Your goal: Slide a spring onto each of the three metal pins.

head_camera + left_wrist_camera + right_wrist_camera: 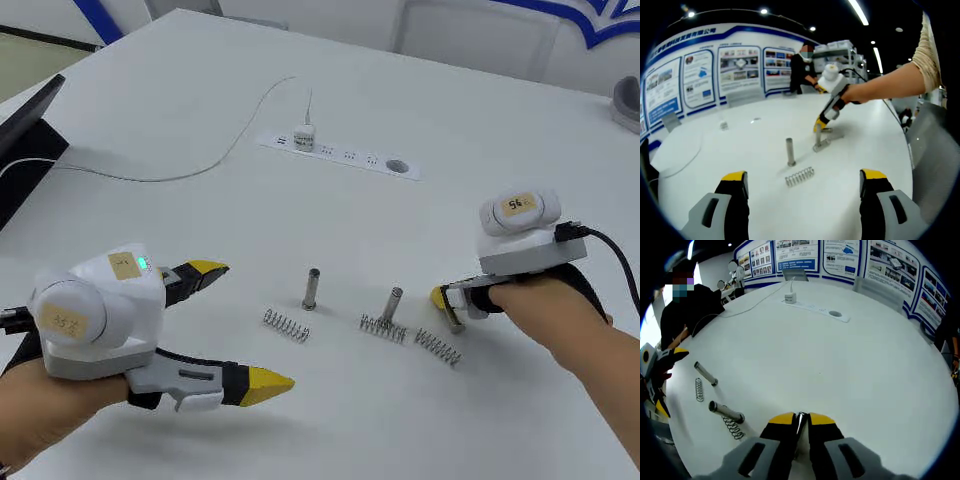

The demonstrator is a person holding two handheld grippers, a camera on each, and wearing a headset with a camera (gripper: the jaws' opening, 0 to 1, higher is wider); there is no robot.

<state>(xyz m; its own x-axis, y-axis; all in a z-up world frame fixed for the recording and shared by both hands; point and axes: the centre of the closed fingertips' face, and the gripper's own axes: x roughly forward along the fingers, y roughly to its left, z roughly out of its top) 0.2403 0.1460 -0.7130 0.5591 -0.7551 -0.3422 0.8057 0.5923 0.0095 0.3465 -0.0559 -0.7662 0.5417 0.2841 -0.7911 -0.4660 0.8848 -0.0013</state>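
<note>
Left claw [237,325] sits low at the near left corner of the worktop [200,120]. My hand is wrapped round its body, and its jaws are spread wide, pointing across toward the pins. The right forearm reaches in from the right edge with the wrist dipped, and the right claw [445,303] is tipped down to the surface. Its jaws are pressed together on the third pin [455,320]; in the right gripper view a sliver of metal shows between the yellow tips.

The left pin [311,289] stands upright near the middle of the near edge, with the middle pin [391,305] standing just to its right. All three springs lie flat on the worktop, off the pins:
- The left spring [286,324] is just nearside of the left pin.
- The middle spring [383,329] is at the foot of the middle pin.
- The right spring [438,347] is just beside the right claw.

A power strip [340,152] lies toward the far edge.
</note>
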